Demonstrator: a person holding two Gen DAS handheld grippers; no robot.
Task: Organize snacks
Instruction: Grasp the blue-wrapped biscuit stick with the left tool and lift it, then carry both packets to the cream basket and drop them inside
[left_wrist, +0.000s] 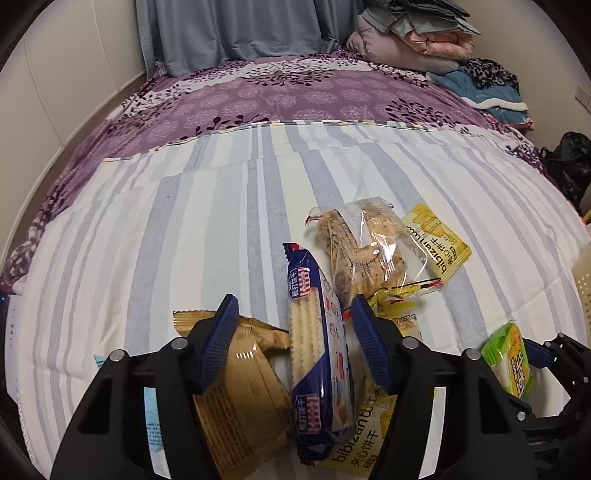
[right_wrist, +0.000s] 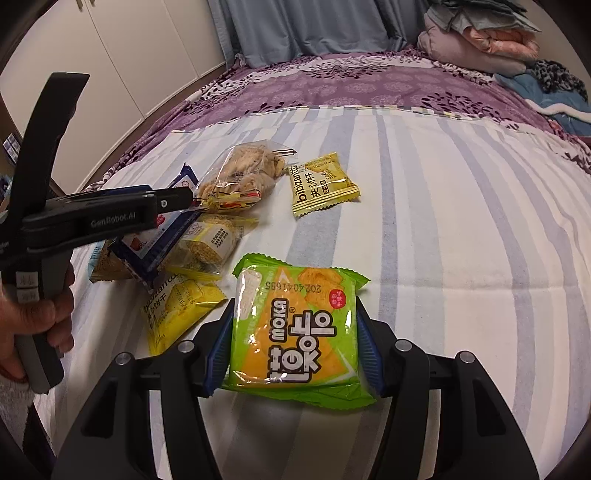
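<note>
Snack packs lie in a pile on the striped sheet (left_wrist: 184, 221). My left gripper (left_wrist: 291, 314) is open above a blue cracker pack (left_wrist: 317, 350), its jaws apart on either side of it, with a gold wafer pack (left_wrist: 240, 398) under the left finger. A clear bag of biscuits (left_wrist: 362, 251) and a yellow pack (left_wrist: 439, 240) lie beyond. My right gripper (right_wrist: 295, 321) is shut on a green pack (right_wrist: 295, 328), also in the left wrist view (left_wrist: 511, 358). The right wrist view shows the left gripper (right_wrist: 184, 197) over the pile, with yellow packs (right_wrist: 325, 184) (right_wrist: 177, 306) around it.
A purple patterned bedspread (left_wrist: 288, 99) covers the far half of the bed. Folded blankets and clothes (left_wrist: 417, 40) are stacked at the back right. A pale perforated basket (left_wrist: 585, 284) sits at the right edge. A blue curtain (left_wrist: 240, 29) hangs behind.
</note>
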